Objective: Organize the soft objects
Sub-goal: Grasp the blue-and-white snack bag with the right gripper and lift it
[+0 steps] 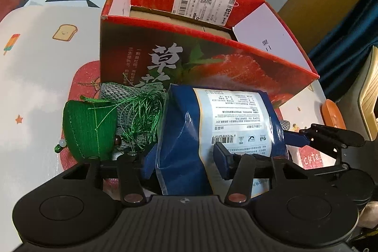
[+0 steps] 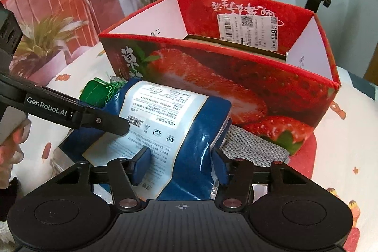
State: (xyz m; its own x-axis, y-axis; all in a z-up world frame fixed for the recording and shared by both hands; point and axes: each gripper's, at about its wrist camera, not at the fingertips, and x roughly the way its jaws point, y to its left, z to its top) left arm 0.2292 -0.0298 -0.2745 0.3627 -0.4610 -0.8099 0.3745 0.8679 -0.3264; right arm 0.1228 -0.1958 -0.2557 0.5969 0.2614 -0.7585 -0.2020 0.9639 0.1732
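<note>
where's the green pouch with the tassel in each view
Left wrist: green pouch at lower left, left of the blue bag.
Right wrist: green pouch at left of centre, mostly hidden behind the blue bag.
Shared landmark: strawberry box behind both.

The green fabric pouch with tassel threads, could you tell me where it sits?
It lies on the tablecloth, left of the blue snack bag, before the red strawberry box.
</note>
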